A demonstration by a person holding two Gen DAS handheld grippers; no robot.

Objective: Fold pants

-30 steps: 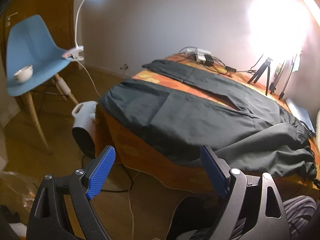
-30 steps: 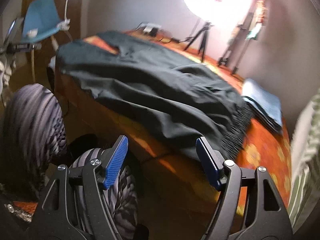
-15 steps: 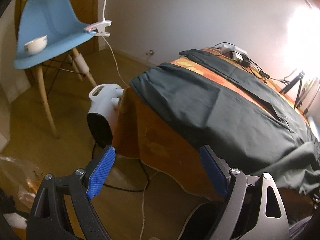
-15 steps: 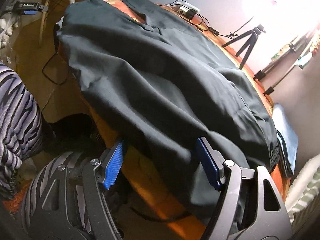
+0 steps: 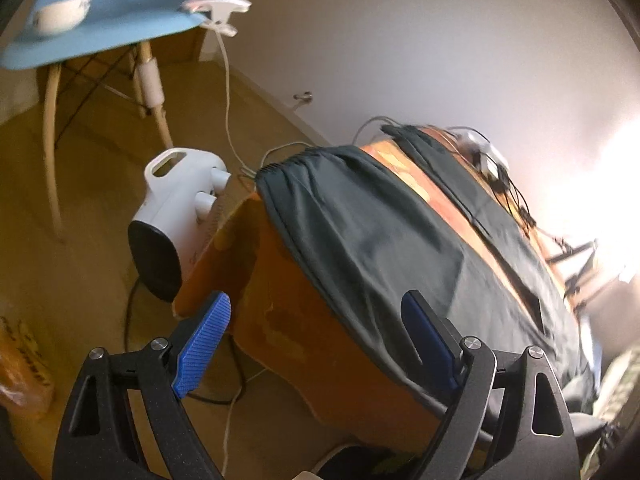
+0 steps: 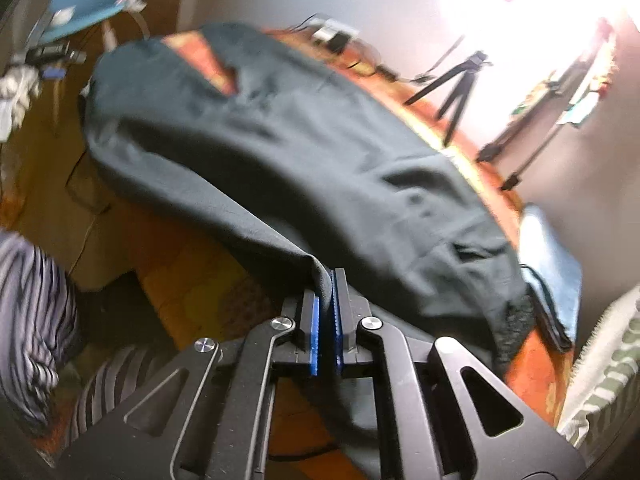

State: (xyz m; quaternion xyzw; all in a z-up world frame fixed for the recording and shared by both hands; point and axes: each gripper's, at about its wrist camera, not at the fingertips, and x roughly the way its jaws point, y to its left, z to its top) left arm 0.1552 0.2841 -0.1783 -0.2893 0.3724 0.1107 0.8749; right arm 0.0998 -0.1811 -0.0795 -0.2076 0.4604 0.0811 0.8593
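Dark grey pants (image 5: 384, 248) lie spread over an orange-covered table (image 5: 280, 320), one leg hem at the table's near left corner. In the right wrist view the pants (image 6: 304, 152) drape over the table's front edge. My left gripper (image 5: 316, 336) is open and empty, below and in front of the near leg's hanging edge. My right gripper (image 6: 326, 300) is shut on the pants' front edge, fabric pinched between its blue pads.
A white fan heater (image 5: 172, 216) stands on the floor by the table's left corner, with cables around it. A blue chair (image 5: 96, 20) holding a bowl stands beyond. A tripod (image 6: 452, 84), power strip and folded blue cloth (image 6: 552, 256) sit on the table's far side.
My right gripper closed on the front edge of the pants. My left gripper moved left and closer to the table's corner, staying open.
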